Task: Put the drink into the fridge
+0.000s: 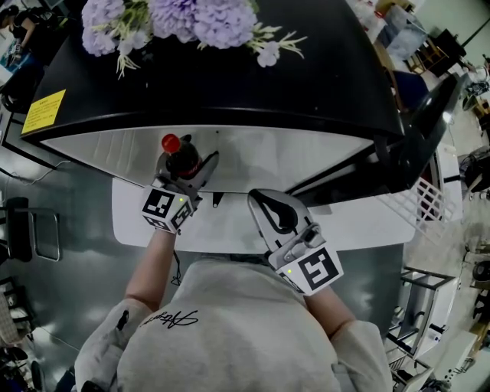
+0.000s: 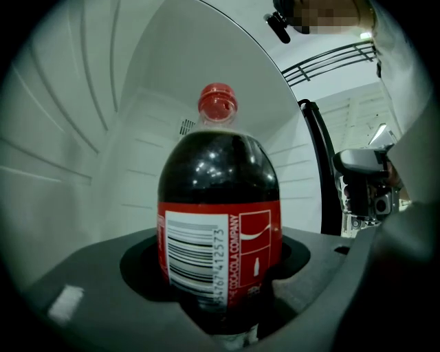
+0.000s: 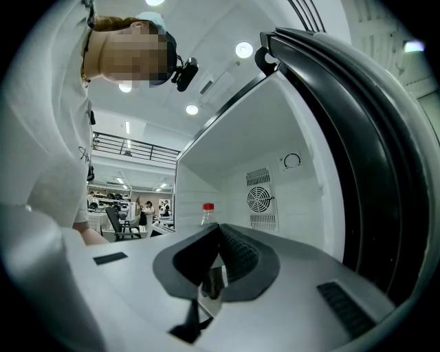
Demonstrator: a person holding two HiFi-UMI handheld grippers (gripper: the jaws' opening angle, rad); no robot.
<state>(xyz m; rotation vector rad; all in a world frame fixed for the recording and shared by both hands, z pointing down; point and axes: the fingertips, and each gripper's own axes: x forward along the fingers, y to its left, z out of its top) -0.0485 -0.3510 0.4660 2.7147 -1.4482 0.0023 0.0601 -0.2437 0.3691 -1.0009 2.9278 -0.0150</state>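
Note:
The drink is a dark cola bottle [image 1: 181, 159] with a red cap and red label. It stands upright between the jaws of my left gripper [image 1: 187, 167], which is shut on its body. In the left gripper view the bottle [image 2: 220, 213] fills the centre, with the white fridge interior [image 2: 82, 137] behind it. My right gripper [image 1: 260, 200] hovers in front of the open fridge, to the right of the bottle, shut with nothing in it. In the right gripper view the closed jaws [image 3: 216, 244] point into the fridge, and the bottle's cap [image 3: 207, 208] shows just above them.
The black fridge top [image 1: 230, 76] carries purple flowers [image 1: 184, 23] and a yellow sticker [image 1: 44, 111]. The open door [image 1: 417, 145] swings out at the right, with its black seal [image 3: 357, 137]. A fan vent [image 3: 260, 200] sits on the back wall. A chair [image 1: 31, 230] stands at the left.

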